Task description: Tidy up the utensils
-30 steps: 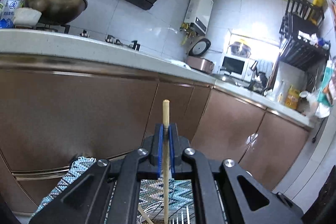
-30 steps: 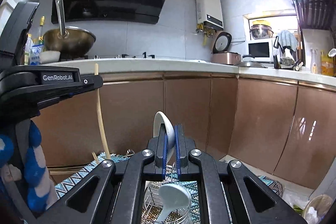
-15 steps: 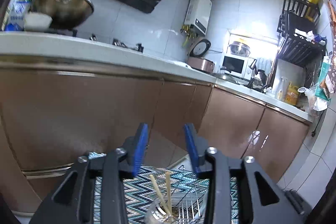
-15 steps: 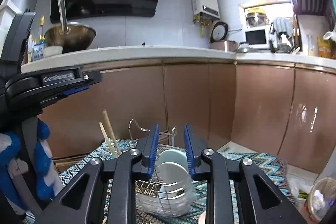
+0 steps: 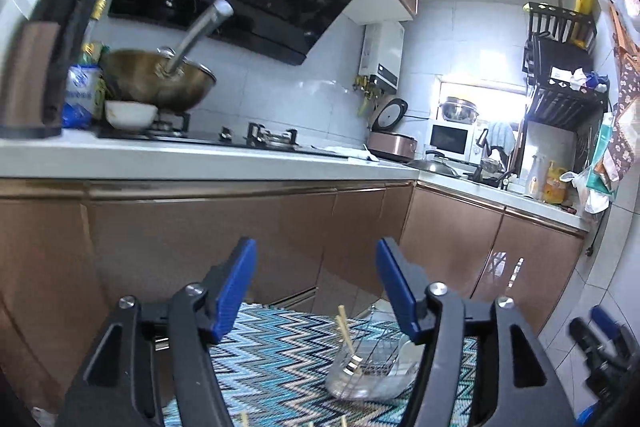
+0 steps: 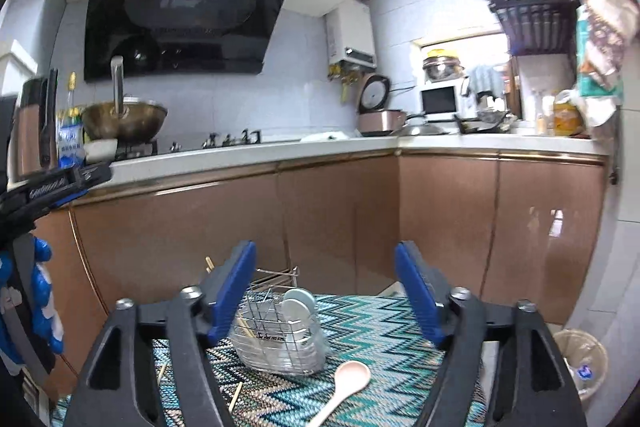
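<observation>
**A:** Where did the utensils stand when you paused?

**B:** The wire rack sat on the zigzag mat, toward its far edge by the brown cabinets. Two pale spoons stood in its right compartment, and chopsticks leaned out of its left one. One pink spoon lay loose on the mat, just beside the rack's near right corner. A few loose chopsticks lay on the mat near its left edge.

**A:** And your grippers?

**B:** Your right gripper hung above the rack with its blue pads spread wide and opening, nothing pressed between them; the rack only showed through the gap, farther off. Your left gripper was the same: pads apart and opening, empty, with the rack below and beyond its right finger.

**A:** So which step was that?

**B:** I would judge you were between items: both hands free, some pieces already filed in the rack, some left on the mat.

**A:** What did the next move call for?

**B:** Probably the pink spoon for your right hand. You would need to tip the gripper down toward the mat, straddle the handle rather than the bowl, and close gently, since it lay flat. The loose chopsticks near the left edge suited your left hand; being thin and flat on the weave, they looked likely to roll from a careless pinch.
</observation>
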Available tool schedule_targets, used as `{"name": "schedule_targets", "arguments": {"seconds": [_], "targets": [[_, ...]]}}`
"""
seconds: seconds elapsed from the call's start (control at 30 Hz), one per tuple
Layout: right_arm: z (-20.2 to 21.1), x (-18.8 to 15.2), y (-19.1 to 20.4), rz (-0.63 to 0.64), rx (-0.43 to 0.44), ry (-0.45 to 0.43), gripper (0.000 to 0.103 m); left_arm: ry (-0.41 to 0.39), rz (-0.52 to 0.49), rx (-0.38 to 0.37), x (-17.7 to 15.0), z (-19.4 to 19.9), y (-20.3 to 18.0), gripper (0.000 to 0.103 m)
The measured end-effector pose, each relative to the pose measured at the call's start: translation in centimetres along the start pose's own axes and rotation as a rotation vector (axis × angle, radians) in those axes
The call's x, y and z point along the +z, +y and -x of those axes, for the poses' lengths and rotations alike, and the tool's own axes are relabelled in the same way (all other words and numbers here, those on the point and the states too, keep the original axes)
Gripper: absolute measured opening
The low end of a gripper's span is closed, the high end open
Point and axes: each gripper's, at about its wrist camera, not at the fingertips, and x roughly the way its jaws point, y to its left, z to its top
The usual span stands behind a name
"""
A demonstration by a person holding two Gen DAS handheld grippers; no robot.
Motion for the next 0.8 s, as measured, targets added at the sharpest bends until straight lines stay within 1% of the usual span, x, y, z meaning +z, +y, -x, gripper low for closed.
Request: {"name": "schedule_targets", "arguments": {"seconds": [0.03, 0.07, 0.1, 0.17, 0.23, 0.33, 0.5, 0.6, 0.67, 0.8], "targets": [[1.3, 0.4, -0.2, -0.006, -0.013, -0.012, 0.084, -0.004, 0.001, 0.005, 0.3, 1.0, 0.5, 0.061], [2.5, 0.8, -0.3, -0.009, -0.024, -0.024, 0.089, -0.010, 0.002, 0.009, 0.6, 1.9, 0.9, 0.061], [3.3, 1.2, -0.3, -0.007, -0.034, -0.028, 0.097, -0.017, 0.004, 0.011, 0.9, 2.8, 1.3, 0.061], [5.3, 1.8, -0.3, -0.001, -0.063, -0.037, 0.103, -0.032, 0.010, 0.019, 1.5, 4.9, 2.3, 0.061], [7.2, 2.3, -0.5, -0.002, -0.072, -0.044, 0.103, -0.030, 0.011, 0.027, 2.2, 6.7, 3.3, 0.061], [9.5, 2.9, -0.4, -0.009, -0.082, -0.052, 0.103, -0.014, 0.012, 0.017, 2.8, 8.8, 4.3, 0.061], [12.8, 3.4, 0.3, -0.025, -0.081, -0.083, 0.103, 0.001, 0.029, -0.009, 3.0, 12.3, 5.9, 0.061], [14.7, 3.6, 0.6, -0.031, -0.077, -0.114, 0.103, 0.018, 0.036, -0.027, 2.9, 13.2, 6.1, 0.061], [15.3, 3.8, 0.9, -0.021, -0.070, -0.118, 0.103, 0.043, 0.041, -0.049, 2.8, 13.6, 6.3, 0.061], [16.0, 3.7, 1.3, -0.008, -0.061, -0.136, 0.103, 0.095, 0.040, -0.077, 2.1, 12.9, 6.4, 0.061]]}}
